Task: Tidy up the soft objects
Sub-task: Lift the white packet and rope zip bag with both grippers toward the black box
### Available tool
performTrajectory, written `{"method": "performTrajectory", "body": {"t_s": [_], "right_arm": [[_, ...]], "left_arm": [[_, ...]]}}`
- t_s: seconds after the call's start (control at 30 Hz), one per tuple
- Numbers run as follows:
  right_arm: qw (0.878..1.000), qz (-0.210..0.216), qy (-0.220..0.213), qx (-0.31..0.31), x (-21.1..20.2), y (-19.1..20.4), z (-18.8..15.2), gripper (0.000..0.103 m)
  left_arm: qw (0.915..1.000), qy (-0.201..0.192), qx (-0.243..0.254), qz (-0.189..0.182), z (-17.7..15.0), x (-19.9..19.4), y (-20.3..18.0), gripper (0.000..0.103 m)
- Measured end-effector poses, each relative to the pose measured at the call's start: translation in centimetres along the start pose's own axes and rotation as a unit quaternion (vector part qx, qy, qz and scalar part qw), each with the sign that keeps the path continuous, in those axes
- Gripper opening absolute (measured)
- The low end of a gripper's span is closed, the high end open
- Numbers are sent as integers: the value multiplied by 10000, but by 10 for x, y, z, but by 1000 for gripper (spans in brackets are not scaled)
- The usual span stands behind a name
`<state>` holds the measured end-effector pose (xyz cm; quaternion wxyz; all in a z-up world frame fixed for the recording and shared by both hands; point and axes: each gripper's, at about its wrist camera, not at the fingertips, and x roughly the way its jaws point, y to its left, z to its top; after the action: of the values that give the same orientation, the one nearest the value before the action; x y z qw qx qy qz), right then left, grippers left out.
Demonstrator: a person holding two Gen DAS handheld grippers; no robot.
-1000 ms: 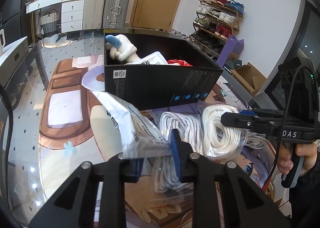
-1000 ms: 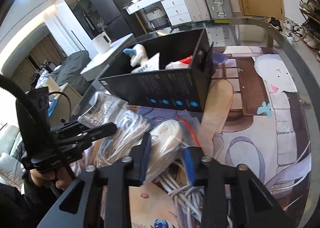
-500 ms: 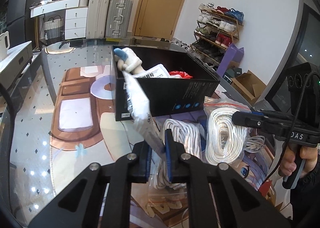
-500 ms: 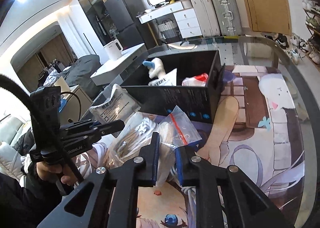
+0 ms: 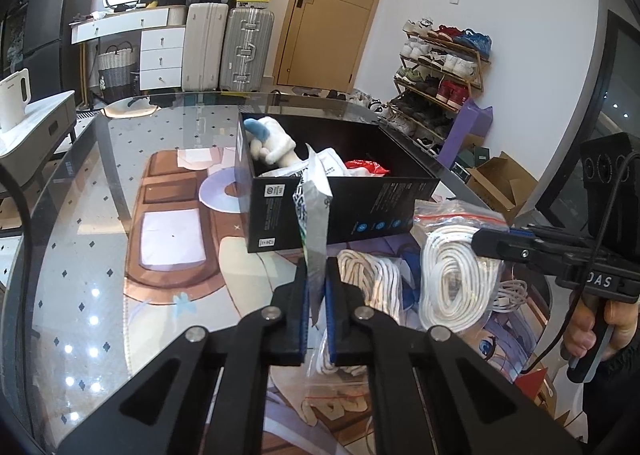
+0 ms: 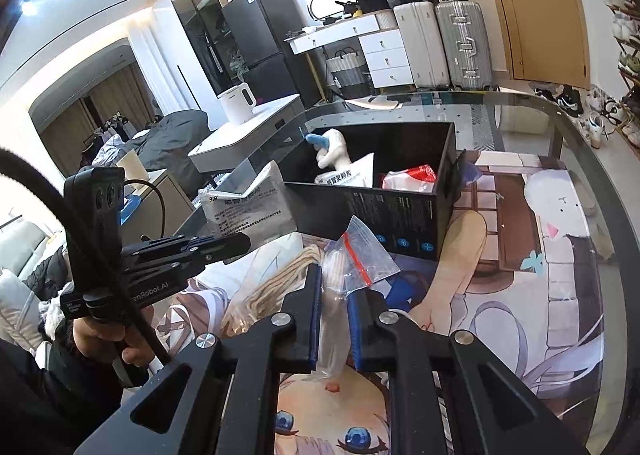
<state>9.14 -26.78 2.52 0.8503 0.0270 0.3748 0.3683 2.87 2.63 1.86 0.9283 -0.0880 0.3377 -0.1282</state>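
My left gripper (image 5: 316, 275) is shut on a grey printed foil pouch (image 5: 314, 215), held up in front of the black box (image 5: 340, 211); the pouch also shows in the right wrist view (image 6: 248, 207). My right gripper (image 6: 334, 287) is shut on a clear zip bag with white rope (image 6: 352, 255), lifted above the mat; the bag also shows in the left wrist view (image 5: 452, 267). The black box (image 6: 380, 211) holds a white plush toy (image 6: 332, 147), a white pouch (image 6: 352, 175) and a red-and-white packet (image 6: 412, 175). A second rope bag (image 5: 368, 283) lies on the mat.
The glass table (image 5: 80, 183) carries an anime-print mat (image 6: 540, 255). Loose white cable (image 5: 512, 295) lies at the right. Behind stand suitcases (image 5: 228, 51), a drawer unit (image 5: 140, 51), a shoe rack (image 5: 440, 67) and a side cabinet with a kettle (image 6: 240, 103).
Both grippers have closed on their bags and lifted them. The foil pouch now hangs upright in the left gripper and the rope bag is raised off the mat in the right.
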Motion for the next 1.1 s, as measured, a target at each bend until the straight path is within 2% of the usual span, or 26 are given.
{"method": "performTrajectory", "body": {"t_s": [0.57,0.63,0.67,0.87,1.03,1.1], "right_arm": [[9986,17,-468,-231,-30,18,24,12],[9982,0,-528,-286,-31,19,30,5],[9980,-9,-538,-335,-31,20,32,5],[9983,-278,-201,-467,-17,18,26,6],[9979,-290,364,-458,8,13,4,44],[9972,-275,507,-477,17,13,-1,46]], "left_arm": [[9993,-349,52,122,11,-26,-4,3],[9992,-366,77,117,14,-26,-6,3],[9992,-378,85,113,16,-26,-6,3],[9993,-340,117,70,20,-20,-10,3],[9996,-259,86,48,16,-14,-9,3],[9997,-242,79,56,16,-13,-9,3]]}}
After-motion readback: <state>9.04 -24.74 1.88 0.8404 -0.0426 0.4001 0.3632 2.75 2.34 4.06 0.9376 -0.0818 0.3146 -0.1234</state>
